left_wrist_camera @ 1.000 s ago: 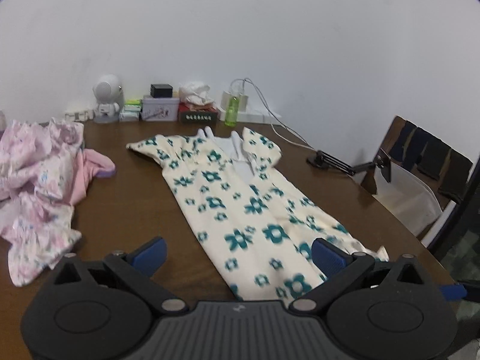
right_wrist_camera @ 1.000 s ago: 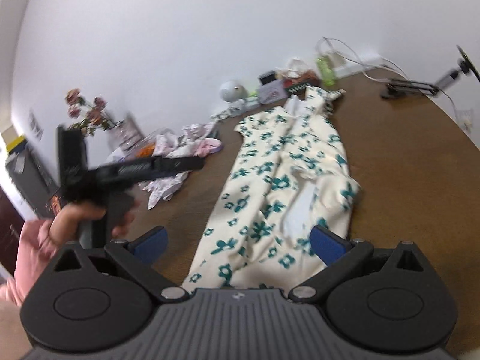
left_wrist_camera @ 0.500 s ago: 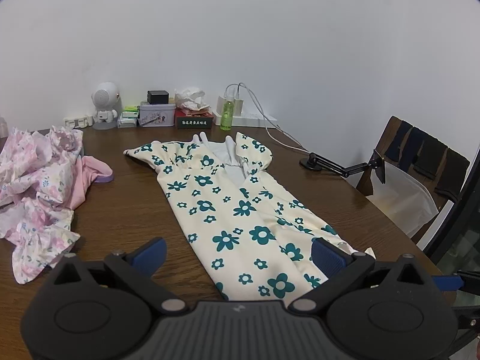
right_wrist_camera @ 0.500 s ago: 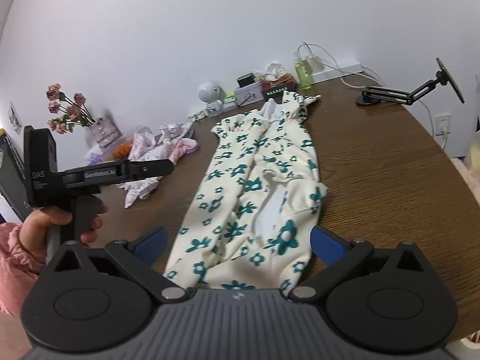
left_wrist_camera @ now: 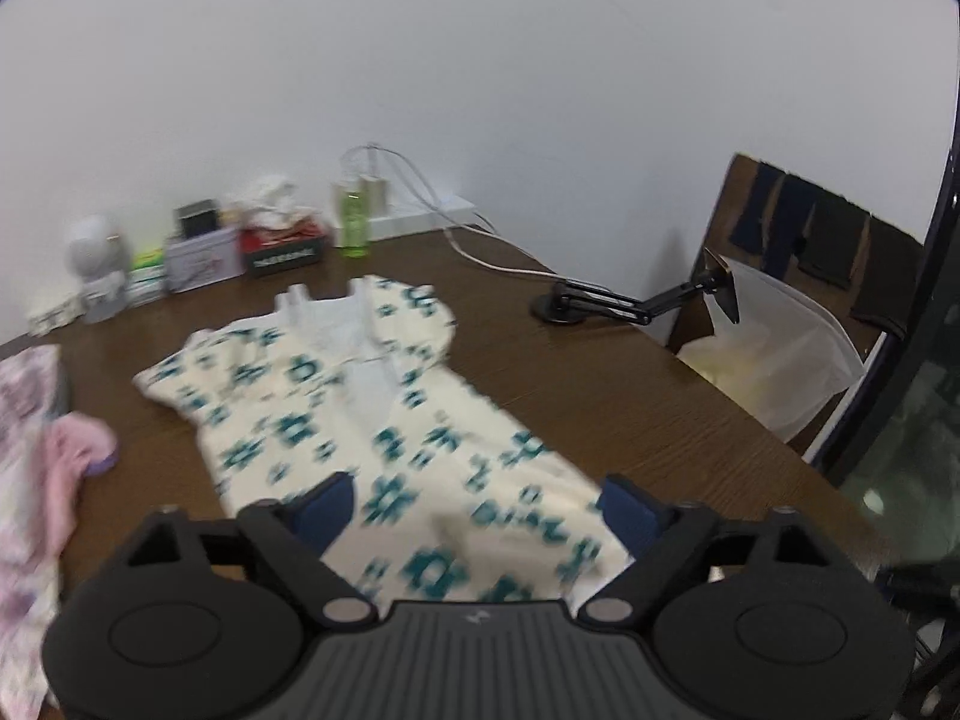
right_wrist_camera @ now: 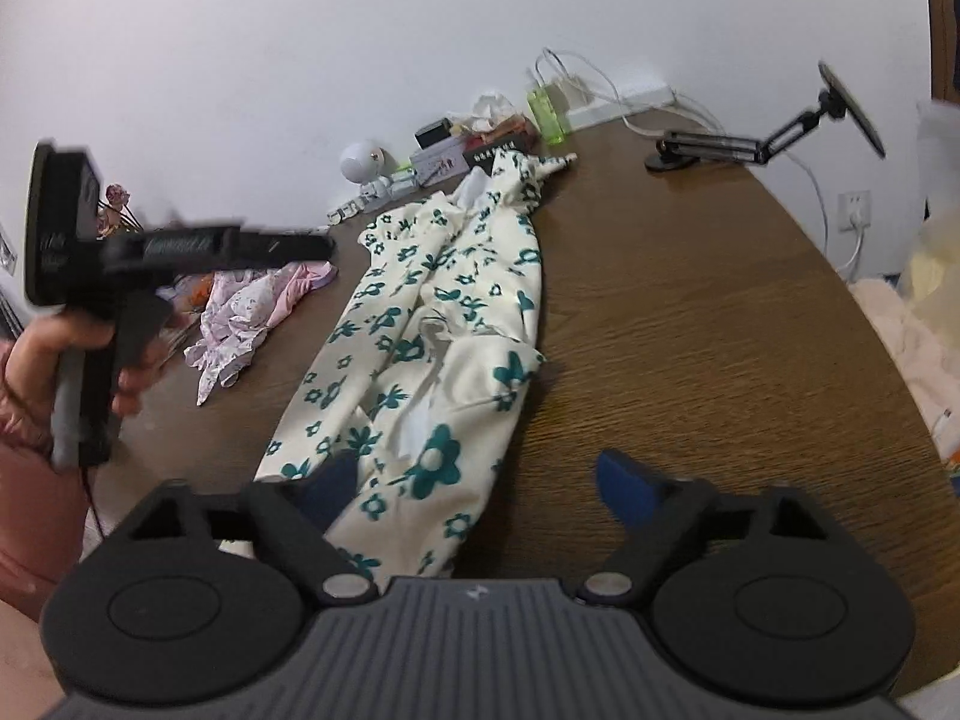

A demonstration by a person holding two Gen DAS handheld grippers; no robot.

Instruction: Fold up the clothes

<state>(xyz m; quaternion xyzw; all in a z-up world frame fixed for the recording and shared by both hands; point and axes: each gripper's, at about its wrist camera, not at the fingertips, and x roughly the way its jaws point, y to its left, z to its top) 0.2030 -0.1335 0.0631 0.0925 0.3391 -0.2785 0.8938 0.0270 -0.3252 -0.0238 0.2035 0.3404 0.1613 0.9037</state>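
A cream dress with teal flowers (left_wrist_camera: 360, 420) lies lengthwise on the brown wooden table (left_wrist_camera: 600, 390), neckline toward the wall. The left wrist view is motion-blurred. My left gripper (left_wrist_camera: 474, 507) hovers over the near hem with its jaws closing, pads off the cloth. In the right wrist view the dress (right_wrist_camera: 444, 312) has its right side folded inward, showing white lining. My right gripper (right_wrist_camera: 480, 480) is at the hem's right corner, jaws closing, its left finger over the fabric and its right finger over bare table (right_wrist_camera: 690, 330). A hand (right_wrist_camera: 54, 354) holds the left gripper's handle at the left.
A pile of pink floral clothes (left_wrist_camera: 30, 450) (right_wrist_camera: 252, 312) lies left of the dress. Boxes, a green bottle (left_wrist_camera: 354, 228) (right_wrist_camera: 549, 111) and cables line the wall. A black phone-holder arm (left_wrist_camera: 630, 303) (right_wrist_camera: 750, 144) stands at the right. A chair with a white bag (left_wrist_camera: 780, 360) is beyond the table's edge.
Both grippers' jaws have narrowed. The left view has swung right, putting the dress further left in frame. The right gripper has dropped closer to the dress hem.
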